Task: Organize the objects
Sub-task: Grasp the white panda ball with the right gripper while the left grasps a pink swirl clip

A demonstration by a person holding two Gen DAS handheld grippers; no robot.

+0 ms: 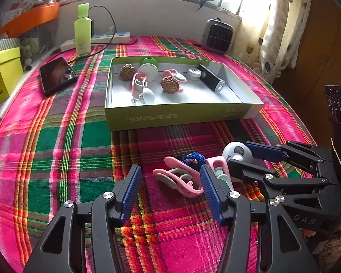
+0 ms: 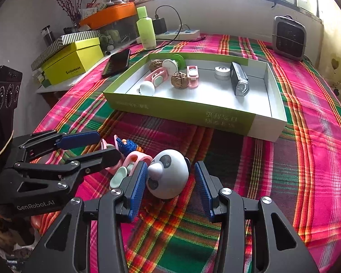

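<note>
Plaid cloth: right gripper (image 2: 169, 183), jaws wide astride the panda (image 2: 170, 175), should close squarely; left gripper (image 1: 170, 193) gapes empty.

Bare cloth (image 2: 250, 159) — tray wall (image 2: 181, 111) beyond

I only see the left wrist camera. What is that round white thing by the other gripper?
Observer: It is a panda toy with black eye patches, lying on the tablecloth.
Operator: Is the other gripper grabbing it?
Observer: Not yet. The right gripper is open around the panda, and cloth shows in a gap between one pad and the toy.
Operator: Is anything written on my gripper?
Observer: Yes. The left gripper has GenRobot.AI printed on its side.
</note>
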